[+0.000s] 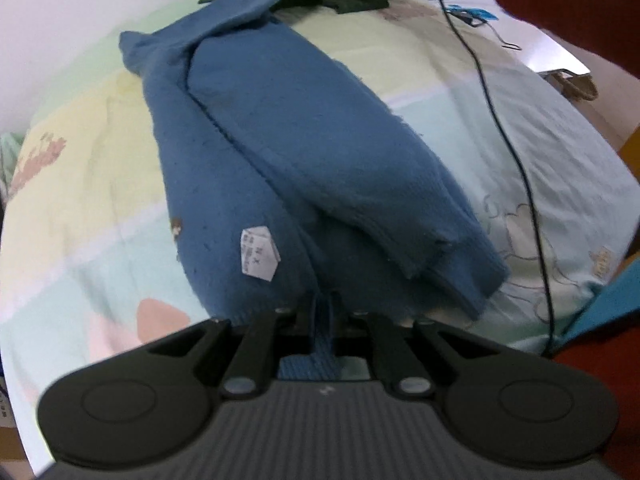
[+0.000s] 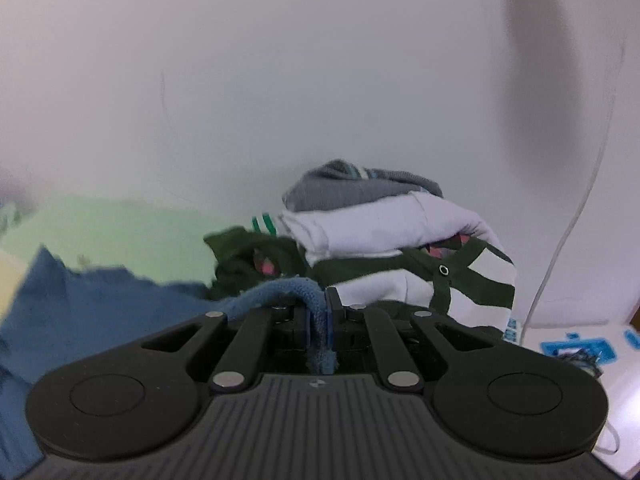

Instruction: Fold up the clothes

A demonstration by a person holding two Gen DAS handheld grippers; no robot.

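Blue sweater (image 1: 304,168) lies lengthwise on the bed (image 1: 460,92), partly folded; left tongs (image 1: 322,320) pinch its hem, right tongs (image 2: 320,312) grip its far edge. Final fold remains, beside the folded pile (image 2: 392,248).

A bedroom at home — pastel cartoon bedsheet (image 1: 440,92), folded clothes (image 2: 392,236).

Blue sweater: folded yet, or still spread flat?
Partly folded. The blue sweater lies lengthwise on the bed sheet, one side lapped over the middle. Left gripper and right gripper each pinch an end.
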